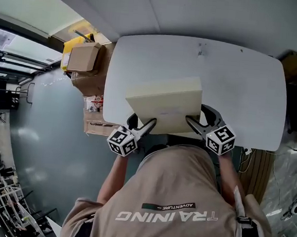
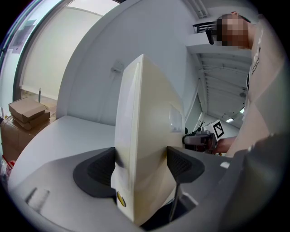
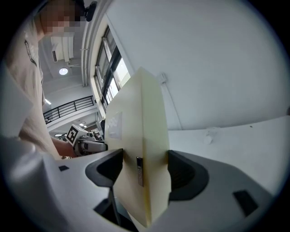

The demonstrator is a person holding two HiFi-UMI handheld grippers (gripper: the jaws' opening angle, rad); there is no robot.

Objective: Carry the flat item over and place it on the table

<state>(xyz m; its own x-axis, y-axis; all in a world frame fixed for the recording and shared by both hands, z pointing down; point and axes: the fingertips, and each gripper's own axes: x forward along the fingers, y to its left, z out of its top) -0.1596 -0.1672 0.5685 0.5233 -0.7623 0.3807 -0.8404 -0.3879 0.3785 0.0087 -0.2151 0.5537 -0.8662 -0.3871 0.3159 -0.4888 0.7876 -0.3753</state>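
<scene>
A flat cream box (image 1: pixel 165 104) hangs over the near half of the white table (image 1: pixel 229 76) in the head view. My left gripper (image 1: pixel 149 125) is shut on its near left corner, and my right gripper (image 1: pixel 190 120) is shut on its near right corner. In the left gripper view the cream box (image 2: pixel 145 136) stands edge-on between the dark pads (image 2: pixel 102 168) of my left gripper (image 2: pixel 141 166). The right gripper view shows the same box (image 3: pixel 140 145) clamped between the pads (image 3: pixel 181 174) of my right gripper (image 3: pixel 144 174). Whether the box touches the tabletop I cannot tell.
Cardboard boxes (image 1: pixel 84 57) and a yellow bag (image 1: pixel 75 44) are stacked on the floor left of the table. A dark chair (image 1: pixel 295 97) stands at the table's right end. The person's torso (image 1: pixel 182 206) presses close to the near table edge.
</scene>
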